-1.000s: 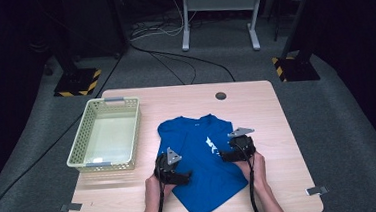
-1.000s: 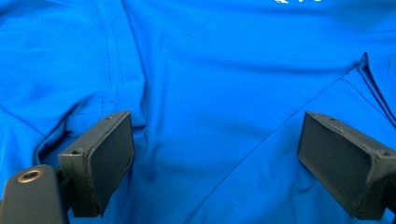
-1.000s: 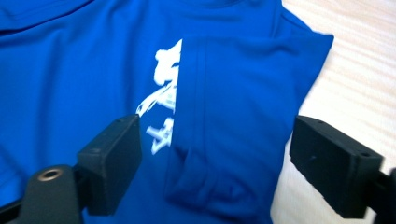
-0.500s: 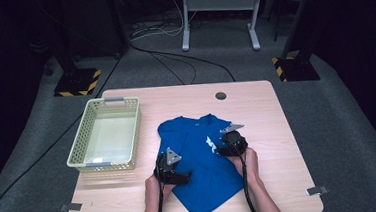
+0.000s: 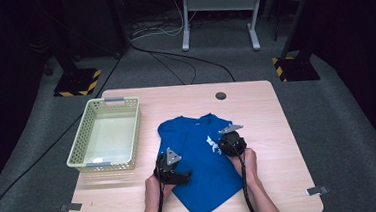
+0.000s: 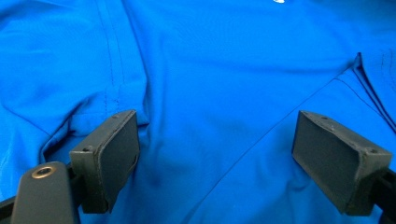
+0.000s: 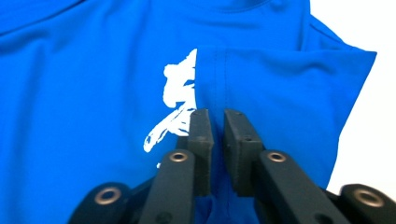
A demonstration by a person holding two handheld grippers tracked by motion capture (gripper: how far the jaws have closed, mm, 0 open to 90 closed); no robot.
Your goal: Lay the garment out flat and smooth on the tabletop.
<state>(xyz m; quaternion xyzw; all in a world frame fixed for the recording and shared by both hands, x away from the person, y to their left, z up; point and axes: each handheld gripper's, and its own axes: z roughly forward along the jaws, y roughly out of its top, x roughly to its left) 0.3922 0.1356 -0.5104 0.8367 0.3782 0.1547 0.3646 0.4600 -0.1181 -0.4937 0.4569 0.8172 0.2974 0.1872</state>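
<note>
- The right tongs (image 7: pixel 214 122) have just been closing, now pinching a fold of the blue shirt (image 5: pixel 200 160).
- The left tongs (image 6: pixel 215 158) stay spread over the cloth.
- Step: folding; next, probably lift that fold across.

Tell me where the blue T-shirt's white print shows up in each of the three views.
High view: the white print sits on the blue T-shirt, right of middle, just left of the right tongs.
Left gripper view: a white sliver at the top edge, right of centre.
Right gripper view: centre, just above and left of the jaws' tips.
Shared landmark: the folded fabric edge cutting across the print.
</note>
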